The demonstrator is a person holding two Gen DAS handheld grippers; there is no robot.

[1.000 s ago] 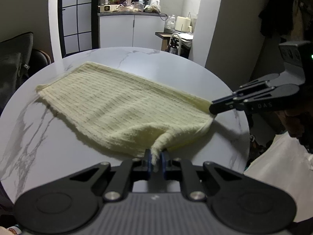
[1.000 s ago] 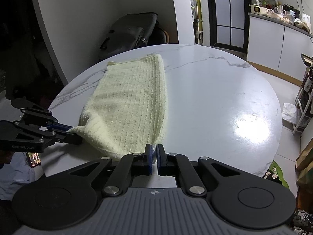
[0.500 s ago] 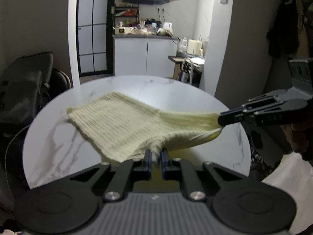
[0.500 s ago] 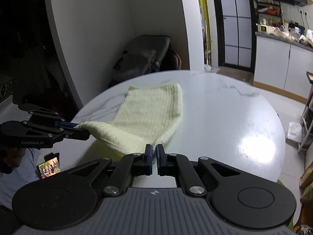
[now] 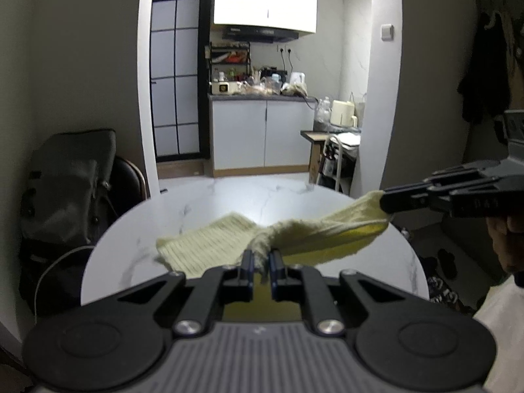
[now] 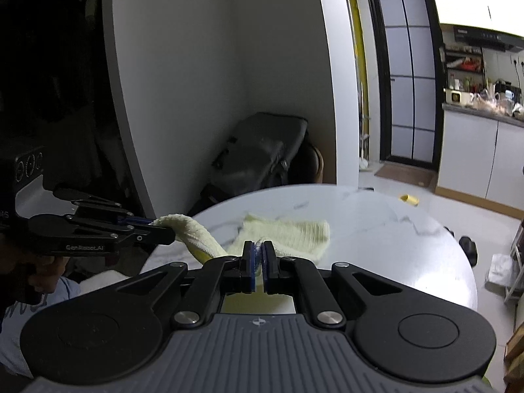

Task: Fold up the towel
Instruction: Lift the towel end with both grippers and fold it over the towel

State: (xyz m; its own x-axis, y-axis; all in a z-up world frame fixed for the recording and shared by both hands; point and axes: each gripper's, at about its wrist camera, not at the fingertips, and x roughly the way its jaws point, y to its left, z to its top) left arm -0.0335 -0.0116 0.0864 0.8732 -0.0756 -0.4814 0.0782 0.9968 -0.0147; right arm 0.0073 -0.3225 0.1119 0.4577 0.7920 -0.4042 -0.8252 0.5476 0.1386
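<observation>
Left wrist view: left claw [image 5: 261, 263] is clamping one towel [image 5: 209, 245] corner at lower centre, while right claw [image 5: 384, 201], at the right edge, is pinching another corner. Between them the cloth is hanging lifted; its far part is lying on the round marble counter [image 5: 229, 196] beyond.

A home, small flat: straight ahead of the left claw a kitchenette with white cabinets [image 5: 262, 134], cluttered counter, range hood [image 5: 260, 34] and kettle [image 5: 342, 113]; round marble dining table [image 5: 294, 196] just beyond it, black bag [image 5: 68, 180] ahead-left.
</observation>
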